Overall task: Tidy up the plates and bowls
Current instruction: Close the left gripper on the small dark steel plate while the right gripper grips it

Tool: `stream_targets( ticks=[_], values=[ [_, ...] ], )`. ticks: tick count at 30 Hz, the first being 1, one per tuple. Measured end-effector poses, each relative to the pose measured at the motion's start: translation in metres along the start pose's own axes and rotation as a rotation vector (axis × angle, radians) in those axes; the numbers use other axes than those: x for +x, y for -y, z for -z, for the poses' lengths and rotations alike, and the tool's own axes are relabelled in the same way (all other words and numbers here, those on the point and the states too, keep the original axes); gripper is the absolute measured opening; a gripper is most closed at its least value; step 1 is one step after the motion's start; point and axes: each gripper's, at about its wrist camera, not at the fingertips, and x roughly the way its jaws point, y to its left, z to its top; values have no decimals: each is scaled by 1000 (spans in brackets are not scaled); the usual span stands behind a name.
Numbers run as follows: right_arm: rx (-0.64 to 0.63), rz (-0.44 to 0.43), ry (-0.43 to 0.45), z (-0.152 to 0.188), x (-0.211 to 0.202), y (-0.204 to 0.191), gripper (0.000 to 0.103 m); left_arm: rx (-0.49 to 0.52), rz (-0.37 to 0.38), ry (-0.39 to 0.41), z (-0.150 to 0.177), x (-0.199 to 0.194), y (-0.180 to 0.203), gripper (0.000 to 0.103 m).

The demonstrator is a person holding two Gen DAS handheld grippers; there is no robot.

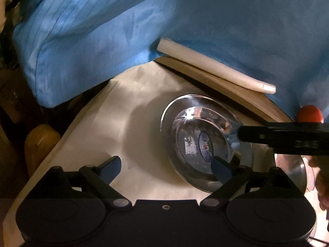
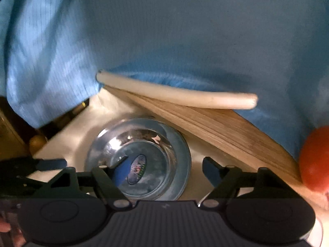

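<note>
Steel bowl (image 1: 205,142) near wooden board (image 2: 216,127) edge, left gripper (image 1: 166,169) and right gripper (image 2: 158,168) jaws apart, gripping nothing.

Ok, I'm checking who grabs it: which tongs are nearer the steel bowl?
Right. The right tongs straddle the steel bowl wall, one finger inside; the left tongs hover beside its rim.
</note>
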Motion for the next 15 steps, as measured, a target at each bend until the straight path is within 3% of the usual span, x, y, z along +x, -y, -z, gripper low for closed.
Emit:
stream_targets(
  ticks=[6, 13, 15],
  values=[
    [-6, 53, -48, -2, 19, -5, 80, -10, 25, -6, -4, 4, -3, 81],
    [-16, 81, -77, -6, 36, -10, 63, -37, 32, -1, -9, 9, -2, 64],
    [-29, 84, -83, -6, 38, -13, 61, -30, 26, 4, -9, 9, -1, 51]
  ],
)
